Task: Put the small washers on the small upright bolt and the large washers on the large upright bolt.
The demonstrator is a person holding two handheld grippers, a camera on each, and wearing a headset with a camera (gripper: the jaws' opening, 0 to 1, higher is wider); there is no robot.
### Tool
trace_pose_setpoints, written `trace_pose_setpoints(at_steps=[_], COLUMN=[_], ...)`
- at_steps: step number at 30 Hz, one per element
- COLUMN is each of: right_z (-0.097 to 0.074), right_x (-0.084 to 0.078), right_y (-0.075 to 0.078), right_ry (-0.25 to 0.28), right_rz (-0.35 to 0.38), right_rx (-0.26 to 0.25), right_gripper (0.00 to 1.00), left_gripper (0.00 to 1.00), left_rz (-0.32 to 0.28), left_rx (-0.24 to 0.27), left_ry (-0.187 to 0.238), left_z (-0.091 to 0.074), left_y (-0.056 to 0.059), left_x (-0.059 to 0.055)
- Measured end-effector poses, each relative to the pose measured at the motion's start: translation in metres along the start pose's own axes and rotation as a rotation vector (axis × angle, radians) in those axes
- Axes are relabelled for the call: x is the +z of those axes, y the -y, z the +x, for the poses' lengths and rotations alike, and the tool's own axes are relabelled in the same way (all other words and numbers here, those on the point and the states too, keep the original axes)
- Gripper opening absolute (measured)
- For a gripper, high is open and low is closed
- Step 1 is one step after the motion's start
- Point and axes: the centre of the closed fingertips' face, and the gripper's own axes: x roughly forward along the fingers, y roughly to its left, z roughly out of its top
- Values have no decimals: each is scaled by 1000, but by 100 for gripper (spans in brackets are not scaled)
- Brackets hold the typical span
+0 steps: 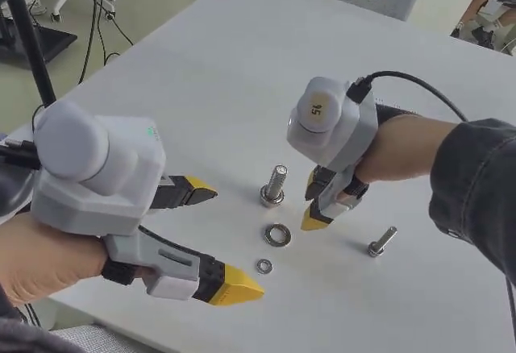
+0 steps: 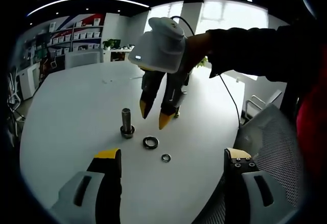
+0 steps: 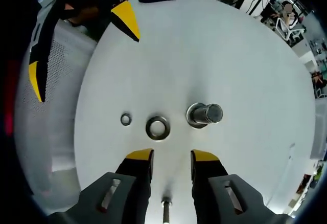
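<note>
Left gripper (image 1: 232, 240) wide open, right gripper (image 1: 313, 206) open a bit; both empty. The small bolt (image 1: 381, 241), lower right, lies flat, so the small washer (image 1: 264, 267) may slip off.

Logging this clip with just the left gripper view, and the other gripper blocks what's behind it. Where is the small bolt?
Observer: In the head view the small bolt sits on the table, on the side of the right gripper away from the large bolt.
Operator: What is that gripper lined up with?
Observer: In the right gripper view the large washer lies just ahead of its jaws, with the small washer to one side and the large bolt to the other.
Operator: Is anything in its jaws?
Observer: No. Its own view shows the jaws apart with nothing gripped, and the small bolt shows through the gap.
</note>
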Motion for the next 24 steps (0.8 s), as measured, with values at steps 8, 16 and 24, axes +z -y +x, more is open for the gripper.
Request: trace_pose_setpoints(at_steps=[8, 16, 24], right_z=[12, 19, 27], right_x=[7, 14, 21], right_y=[-15, -19, -18], right_ry=[18, 45, 70], right_rz=[-7, -6, 4], right_rx=[22, 15, 4], right_gripper=[31, 31, 31], left_gripper=[82, 82, 82], left_rz=[5, 8, 6], left_rx=[3, 5, 7], left_ry=[2, 3, 4], left_z=[-1, -2, -3], left_y=[1, 1, 1], left_x=[1, 0, 0])
